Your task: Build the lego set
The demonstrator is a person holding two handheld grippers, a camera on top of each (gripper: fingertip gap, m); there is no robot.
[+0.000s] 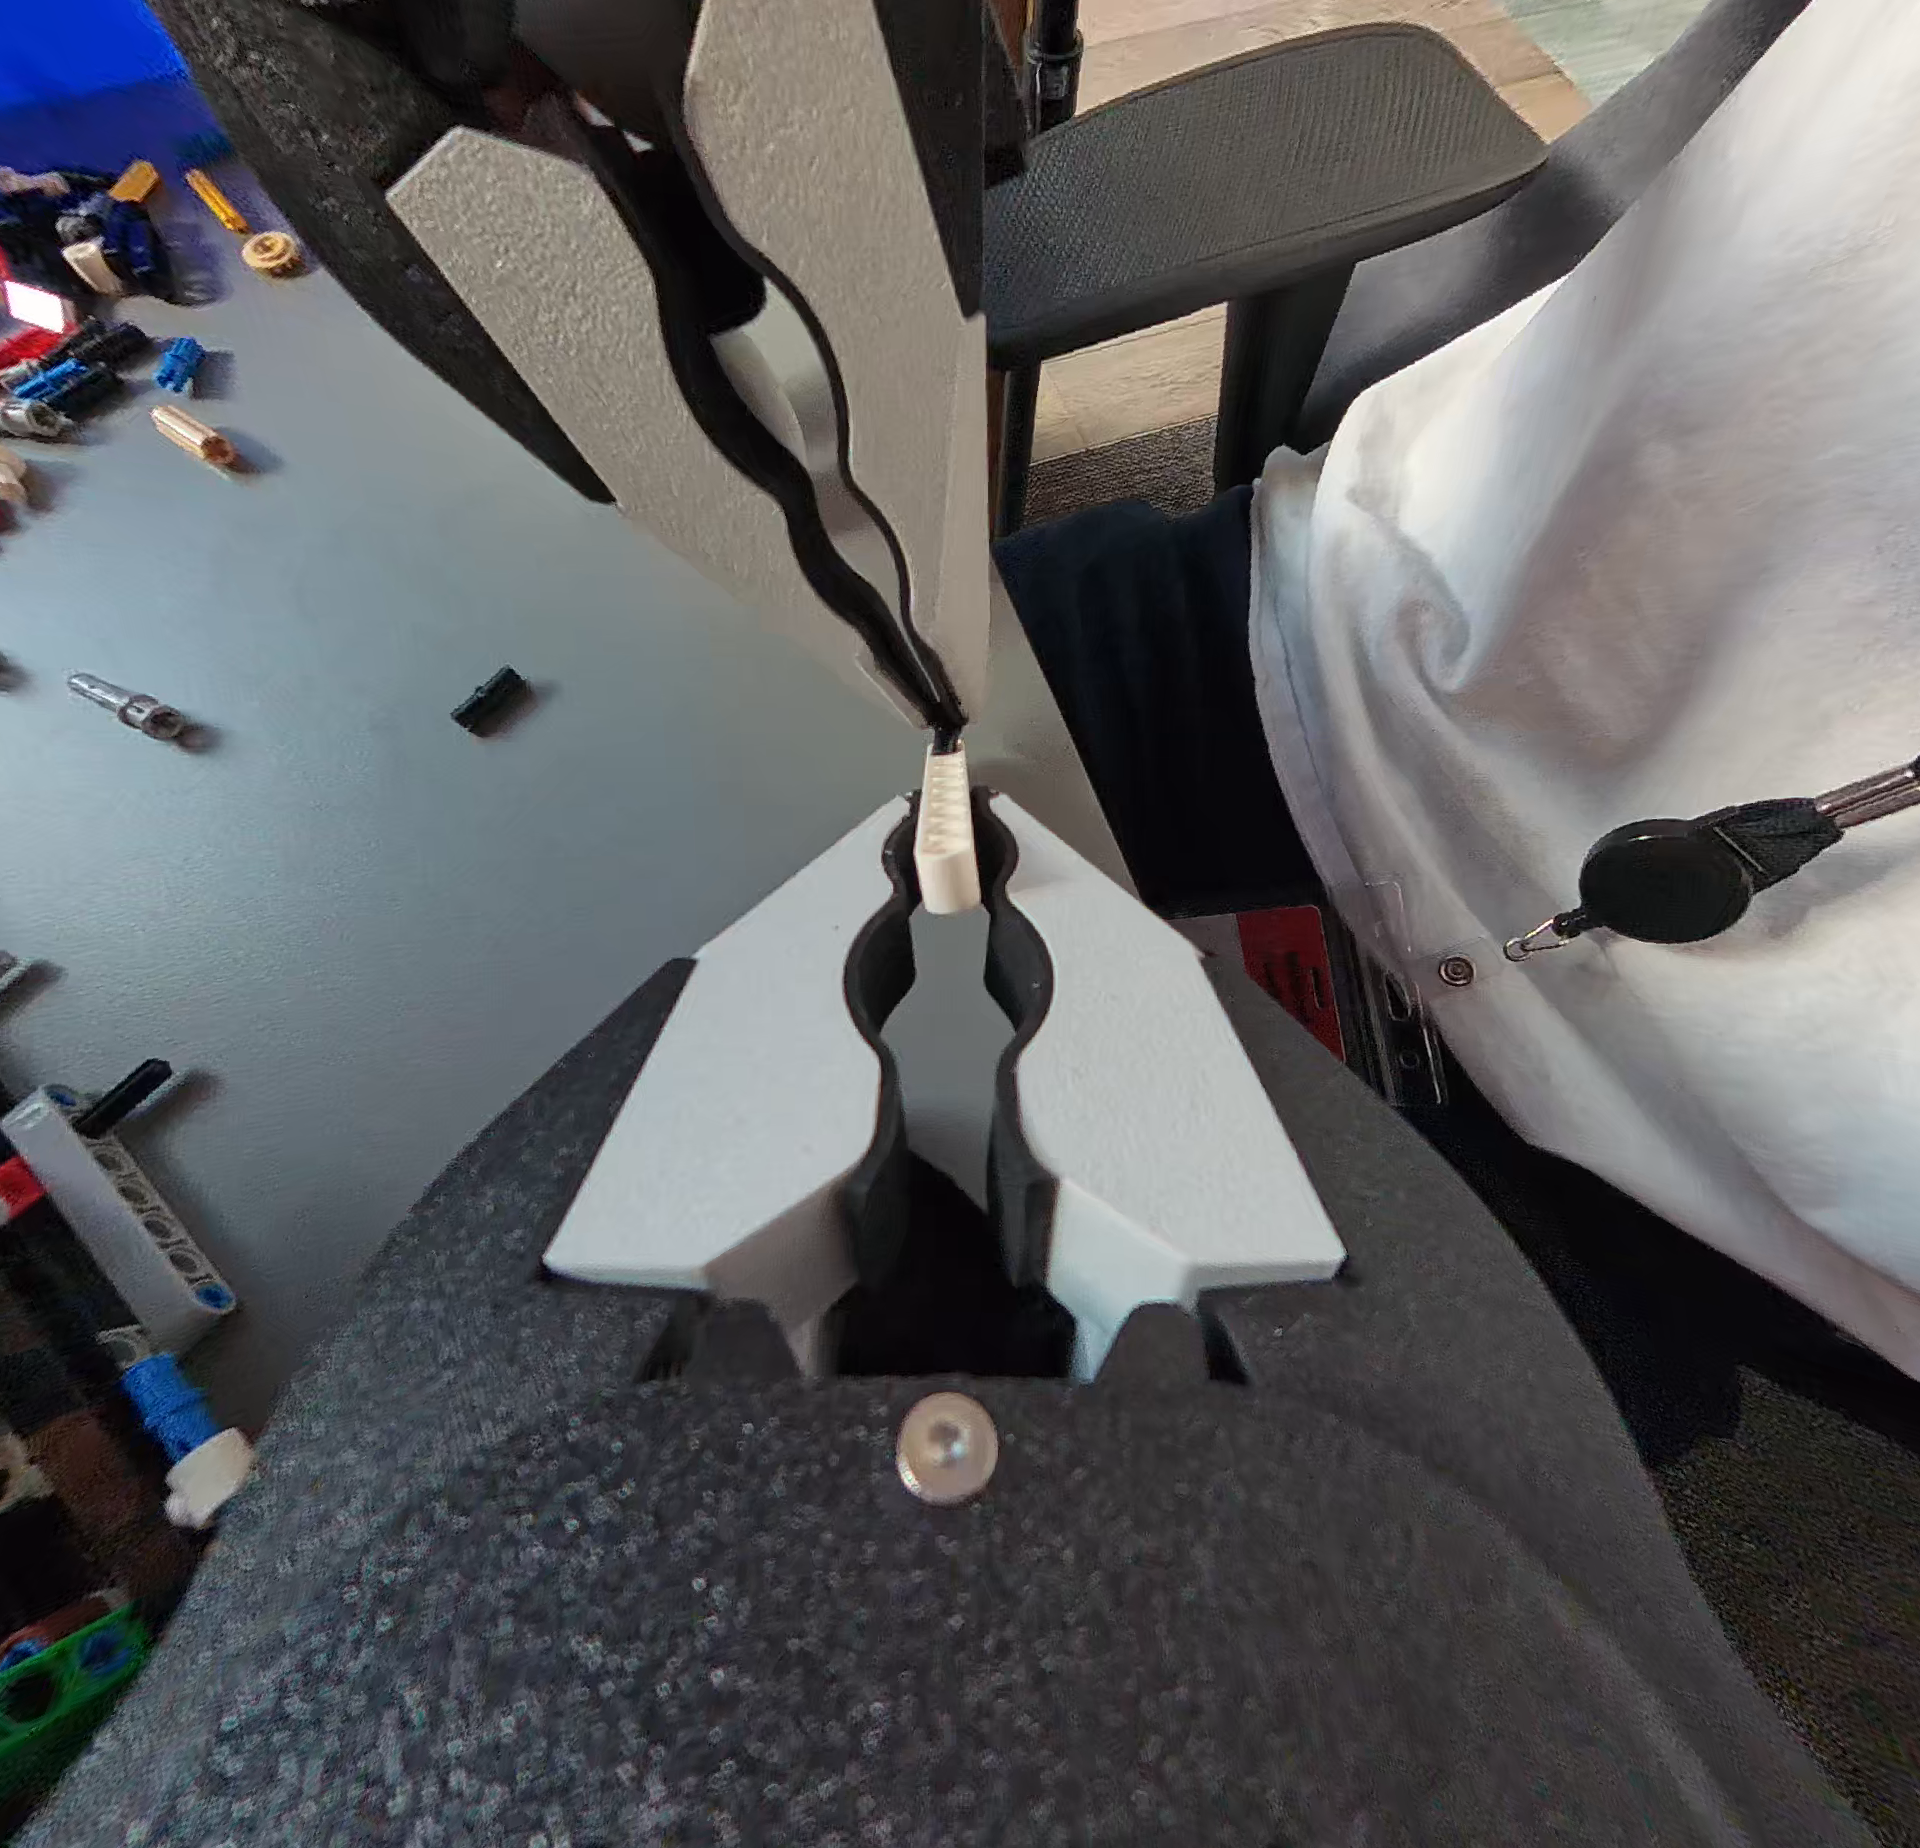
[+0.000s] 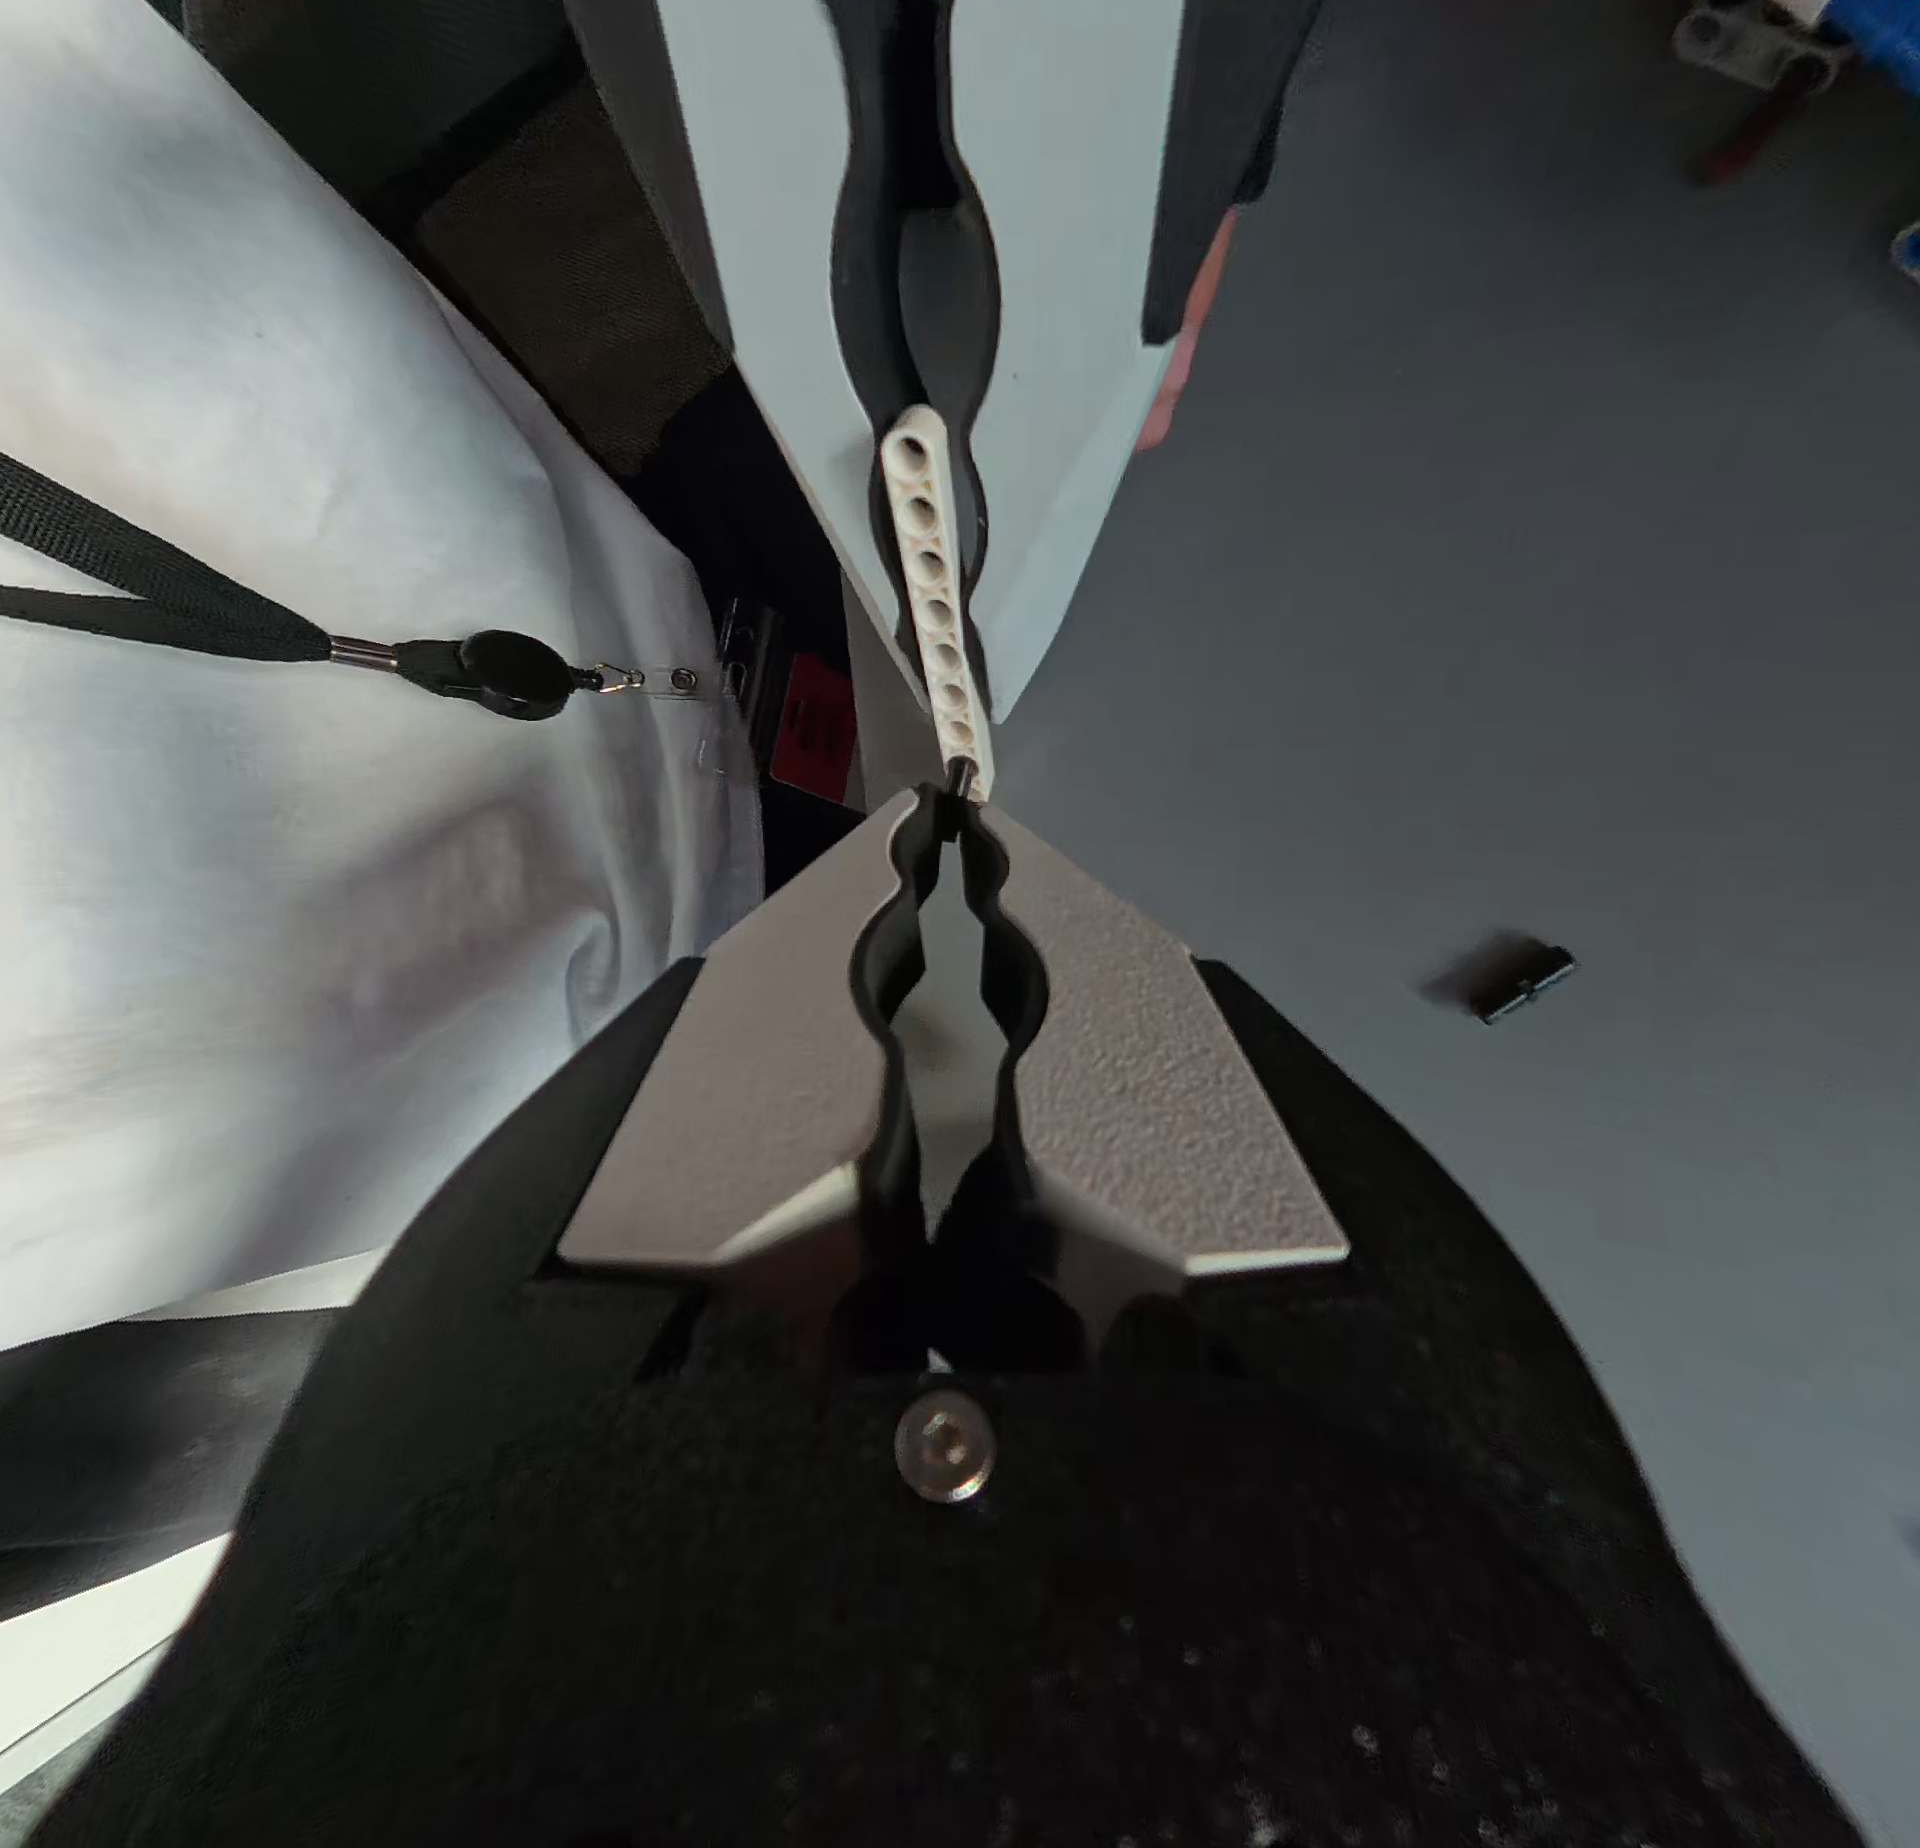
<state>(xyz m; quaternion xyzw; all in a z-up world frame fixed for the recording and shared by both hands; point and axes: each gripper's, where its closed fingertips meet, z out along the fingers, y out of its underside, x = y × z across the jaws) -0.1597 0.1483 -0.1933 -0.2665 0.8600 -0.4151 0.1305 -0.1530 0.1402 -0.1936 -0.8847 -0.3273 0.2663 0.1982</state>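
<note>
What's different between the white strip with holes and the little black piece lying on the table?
The white strip is long, with a row of round holes; the black piece is short and stubby. The strip is held in the air by the left claw, while the black piece lies loose on the grey table. Both look like building-set parts.

No text, brand, number or sign is legible in either view. One item bears markings: a red card (image 2: 812,736) in a clear holder hanging from a black badge reel (image 2: 509,664) on the person's white shirt (image 2: 260,448); its dark marks are too small and blurred to read.
</note>
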